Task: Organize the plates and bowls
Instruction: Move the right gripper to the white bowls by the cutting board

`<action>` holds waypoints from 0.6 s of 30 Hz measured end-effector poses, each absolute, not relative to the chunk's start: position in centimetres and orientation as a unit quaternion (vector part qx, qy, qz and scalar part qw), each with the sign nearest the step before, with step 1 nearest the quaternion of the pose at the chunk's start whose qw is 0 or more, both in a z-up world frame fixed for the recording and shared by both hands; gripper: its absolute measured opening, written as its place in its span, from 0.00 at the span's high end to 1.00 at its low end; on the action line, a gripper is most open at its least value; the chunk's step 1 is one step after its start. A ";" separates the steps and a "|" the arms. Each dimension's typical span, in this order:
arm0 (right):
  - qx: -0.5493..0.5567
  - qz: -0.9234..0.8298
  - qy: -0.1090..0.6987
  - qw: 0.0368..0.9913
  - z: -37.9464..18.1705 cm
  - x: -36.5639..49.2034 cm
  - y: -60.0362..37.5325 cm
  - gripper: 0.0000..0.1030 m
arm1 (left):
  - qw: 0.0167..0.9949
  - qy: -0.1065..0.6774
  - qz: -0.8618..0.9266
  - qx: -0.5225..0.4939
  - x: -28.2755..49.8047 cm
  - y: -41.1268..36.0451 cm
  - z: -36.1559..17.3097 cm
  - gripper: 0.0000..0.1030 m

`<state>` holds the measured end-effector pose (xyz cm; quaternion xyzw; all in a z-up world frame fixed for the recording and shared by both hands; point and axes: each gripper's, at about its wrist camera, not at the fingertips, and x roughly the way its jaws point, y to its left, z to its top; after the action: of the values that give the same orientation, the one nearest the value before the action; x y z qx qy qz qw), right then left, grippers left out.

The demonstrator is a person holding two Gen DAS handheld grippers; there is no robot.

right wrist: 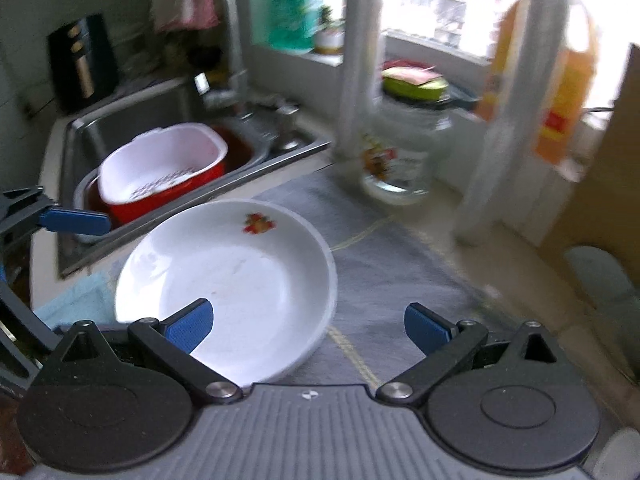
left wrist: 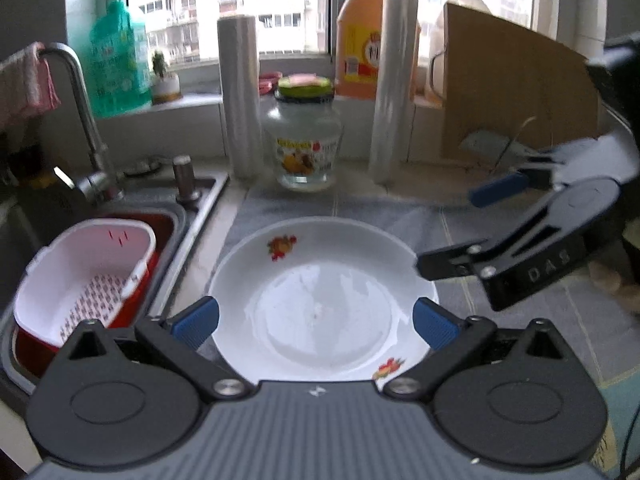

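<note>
Left tongs: the left gripper (left wrist: 316,322) is wide apart and grips nothing. Its two blue pads (left wrist: 196,320) sit at 9 and 3 o'clock of the white dish.
Right tongs: the right gripper (right wrist: 308,326) is wide apart too, with nothing in it. One blue pad (right wrist: 190,326) is over the dish's near side; the other is over the cloth. In the left camera the right gripper (left wrist: 460,228) comes in from 3 o'clock, with one finger close to the dish's rim. I cannot tell if it touches.
Dish: the white dish (left wrist: 324,300) is deep and round, with small red flower pictures on its wall. It sits flat on the cloth and nothing is in it.
Cloth: a grey cloth (left wrist: 400,212) lies under the dish on the counter.
Sink: the metal sink (left wrist: 200,208) is at 9 o'clock of the dish. In it is a red tub (left wrist: 136,300) with a white basket (left wrist: 88,272) inside.
Tap: the tap (left wrist: 84,120) stands at 10 o'clock, with a pink rag (left wrist: 24,80) hung on it.
Jar: a glass jar (left wrist: 304,140) with a green lid stands at 12 o'clock, between two tall white rolls (left wrist: 238,96).
Window ledge: a green bottle (left wrist: 118,52) and an orange jug (left wrist: 360,40) stand behind.
Board: a brown cardboard sheet (left wrist: 516,88) leans at 2 o'clock.
</note>
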<state>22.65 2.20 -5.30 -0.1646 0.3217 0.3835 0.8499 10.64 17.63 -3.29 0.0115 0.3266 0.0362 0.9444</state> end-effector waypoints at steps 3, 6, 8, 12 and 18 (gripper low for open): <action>-0.173 0.329 0.295 0.880 -5.4 21.2 0.5 0.00 | 0.949 0.312 0.030 0.022 10.8 16.8 -3.0 0.01; -0.181 0.262 0.285 0.904 -6.0 20.0 -1.6 0.00 | 0.953 0.301 0.006 0.028 11.4 15.6 -2.9 0.01; -0.169 0.232 0.298 0.910 -6.5 19.6 -3.3 0.00 | 0.955 0.295 -0.017 0.030 12.0 14.6 -3.0 0.01; -0.134 0.179 0.323 0.920 -7.2 18.7 -7.4 0.00 | 0.953 0.291 -0.078 0.038 13.6 12.1 -3.4 0.01; -0.083 0.090 0.341 0.932 -8.0 16.8 -14.3 0.00 | 0.939 0.295 -0.173 0.034 15.3 7.1 -4.3 0.01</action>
<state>16.85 -14.32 -7.97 -0.0830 0.3412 0.0896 0.9320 15.34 7.12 -4.34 0.0341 0.2951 -0.1730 0.9391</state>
